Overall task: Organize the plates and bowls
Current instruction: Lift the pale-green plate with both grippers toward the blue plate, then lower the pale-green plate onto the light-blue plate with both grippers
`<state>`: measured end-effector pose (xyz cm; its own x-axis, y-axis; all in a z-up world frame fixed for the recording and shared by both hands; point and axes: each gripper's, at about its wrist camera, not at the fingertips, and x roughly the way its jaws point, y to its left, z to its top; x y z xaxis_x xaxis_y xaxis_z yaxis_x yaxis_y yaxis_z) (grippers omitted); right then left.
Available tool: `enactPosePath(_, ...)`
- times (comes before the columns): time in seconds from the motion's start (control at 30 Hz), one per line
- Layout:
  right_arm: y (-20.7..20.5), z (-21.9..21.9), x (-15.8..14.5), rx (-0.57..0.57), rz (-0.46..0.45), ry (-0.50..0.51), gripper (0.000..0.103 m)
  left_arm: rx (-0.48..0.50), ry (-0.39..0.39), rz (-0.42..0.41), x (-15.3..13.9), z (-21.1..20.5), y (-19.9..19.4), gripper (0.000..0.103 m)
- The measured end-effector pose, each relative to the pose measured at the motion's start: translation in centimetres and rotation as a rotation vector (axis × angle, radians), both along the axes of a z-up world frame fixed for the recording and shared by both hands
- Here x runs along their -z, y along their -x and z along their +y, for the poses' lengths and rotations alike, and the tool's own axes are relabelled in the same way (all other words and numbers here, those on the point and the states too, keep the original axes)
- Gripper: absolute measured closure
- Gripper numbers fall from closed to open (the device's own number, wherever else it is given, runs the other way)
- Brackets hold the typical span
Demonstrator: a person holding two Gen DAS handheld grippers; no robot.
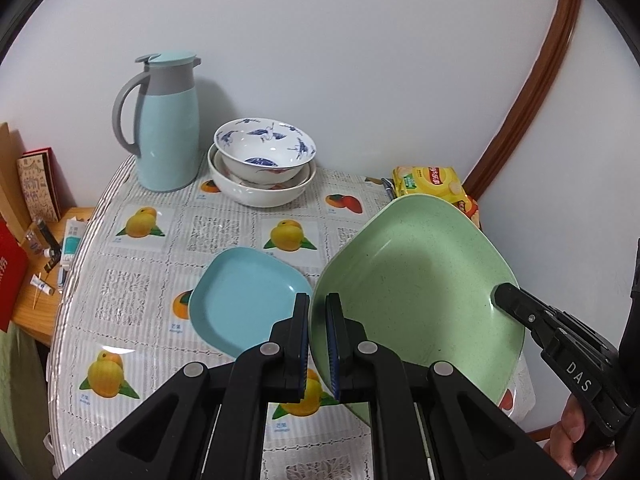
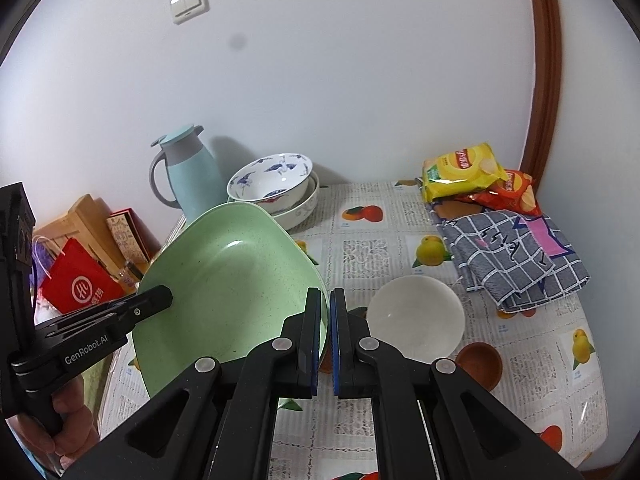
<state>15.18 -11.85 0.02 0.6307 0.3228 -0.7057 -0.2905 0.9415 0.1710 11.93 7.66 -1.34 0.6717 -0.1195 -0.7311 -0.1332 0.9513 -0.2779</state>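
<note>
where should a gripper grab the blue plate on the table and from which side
Grip the blue plate by its raised rim, one finger over the lip and one under it. It lies flat and shallow on the tablecloth, so only the edge can be pinched. Its near edge is likely easiest, coming in low from the front, though the lifted green plate, held by both grippers, crowds its right side.

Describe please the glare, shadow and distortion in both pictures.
Left wrist view: glare patches on the shiny tablecloth, door frame bent by fisheye. Right wrist view: highlight inside the green plate, soft jug shadow on the wall, dark corners.
</note>
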Motion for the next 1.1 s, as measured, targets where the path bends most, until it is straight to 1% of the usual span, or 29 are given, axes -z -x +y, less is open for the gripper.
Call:
enactPosePath(0.5, -1.3, 3.5, 2.4, -0.045, 0.047, 0.017, 0.098, -0.046, 0.014, 0.047, 2.5, 3.3, -0.4, 0.095)
enactPosePath(1.1, -4.4, 7.5, 8.7, -0.110, 0.169, -0.005, 0.098, -0.108, 0.000, 0.169, 7.5, 7.1, -1.9, 0.095)
